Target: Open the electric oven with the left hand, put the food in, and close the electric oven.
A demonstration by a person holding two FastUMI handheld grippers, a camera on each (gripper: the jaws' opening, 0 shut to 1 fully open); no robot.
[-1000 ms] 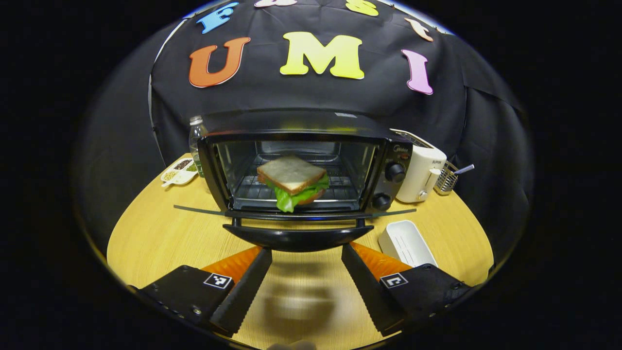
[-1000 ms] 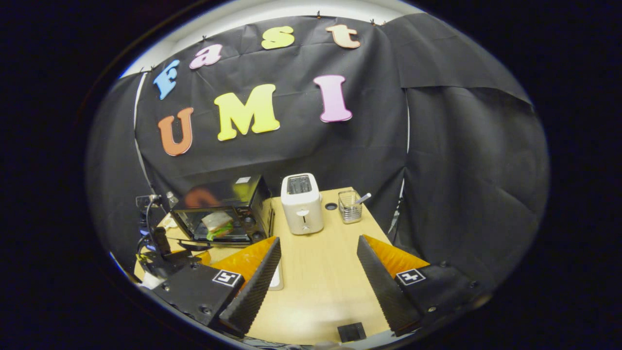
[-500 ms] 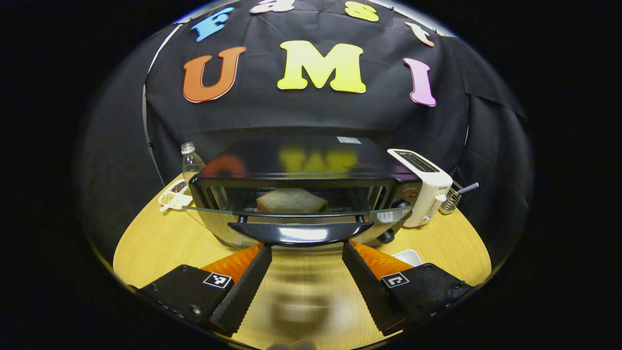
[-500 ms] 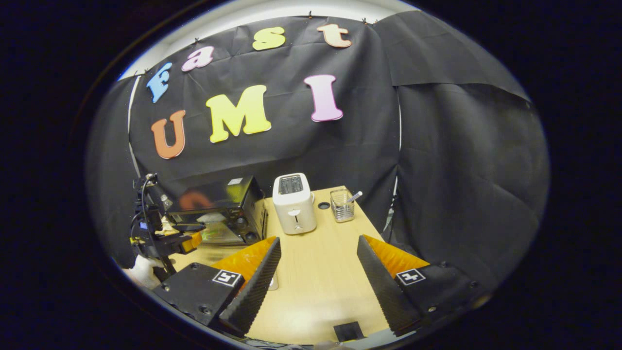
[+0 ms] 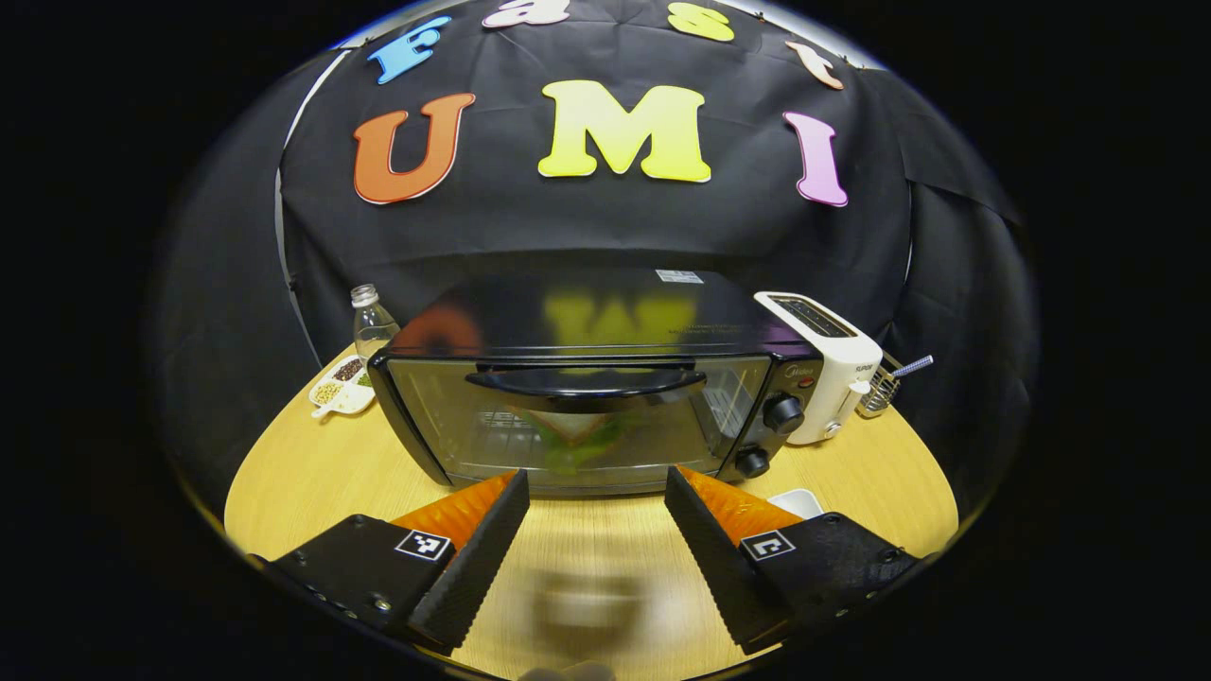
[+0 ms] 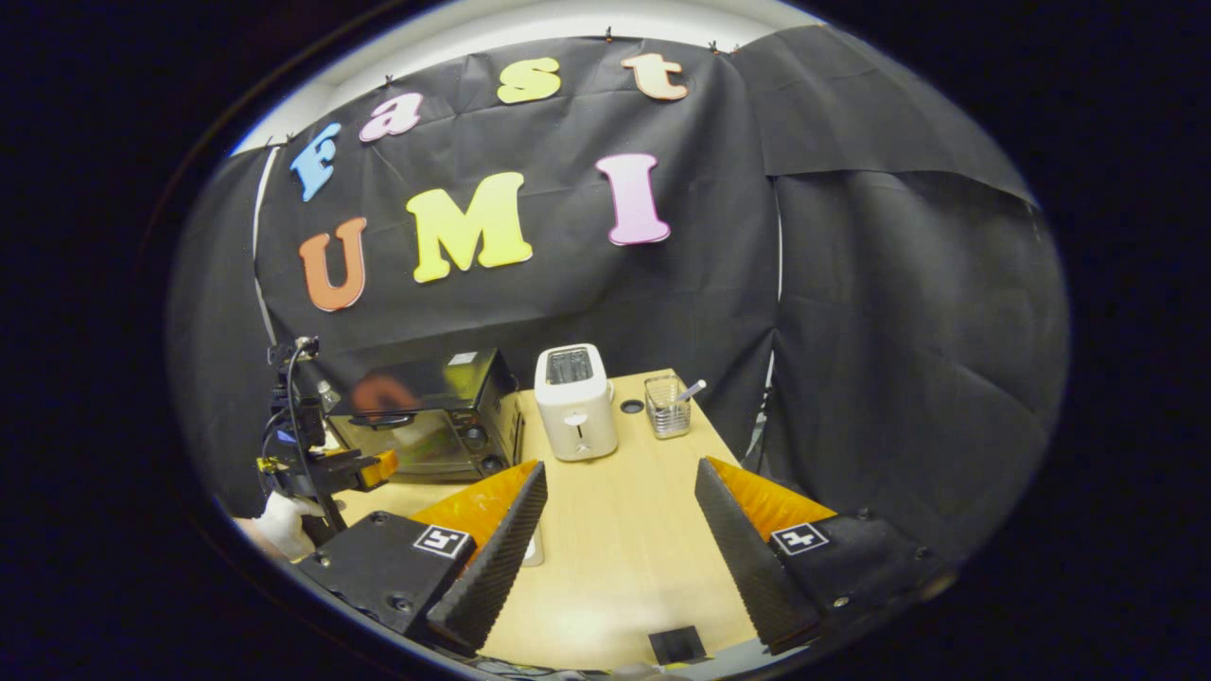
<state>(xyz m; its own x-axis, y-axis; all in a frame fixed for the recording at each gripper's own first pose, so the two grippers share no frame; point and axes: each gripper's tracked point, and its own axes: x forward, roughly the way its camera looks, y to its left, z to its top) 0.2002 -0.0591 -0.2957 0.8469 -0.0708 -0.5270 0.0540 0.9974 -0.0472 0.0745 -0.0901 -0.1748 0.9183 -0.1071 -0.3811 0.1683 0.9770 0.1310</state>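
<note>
The oven (image 5: 587, 397) sits square on the wooden surface (image 5: 312, 473) with its glass door (image 5: 577, 435) up against the front, handle (image 5: 587, 380) at the top edge, so the closing step looks done or a hair from it; whether the latch has fully seated cannot be told from here. Through the tinted glass the sandwich (image 5: 568, 445) shows dimly on the rack, green lettuce hanging out, right where the task wants it. The left hand-held gripper (image 5: 591, 492) hangs just in front of the door's lower edge, fingers spread wide and holding nothing, which fits a push on the door more than a pinch of the handle. Off to the side, the right hand-held gripper (image 6: 615, 515) is parked over bare wood, fingers also wide apart and empty, kept well away from the door's swing. From its view the oven (image 6: 426, 416) stands beside the white toaster (image 6: 574, 402), with the left hand-held gripper (image 6: 364, 468) and the gloved hand (image 6: 279, 520) low in front. A white tray (image 5: 795, 501) lies near the oven's knob side, empty as far as it shows
</note>
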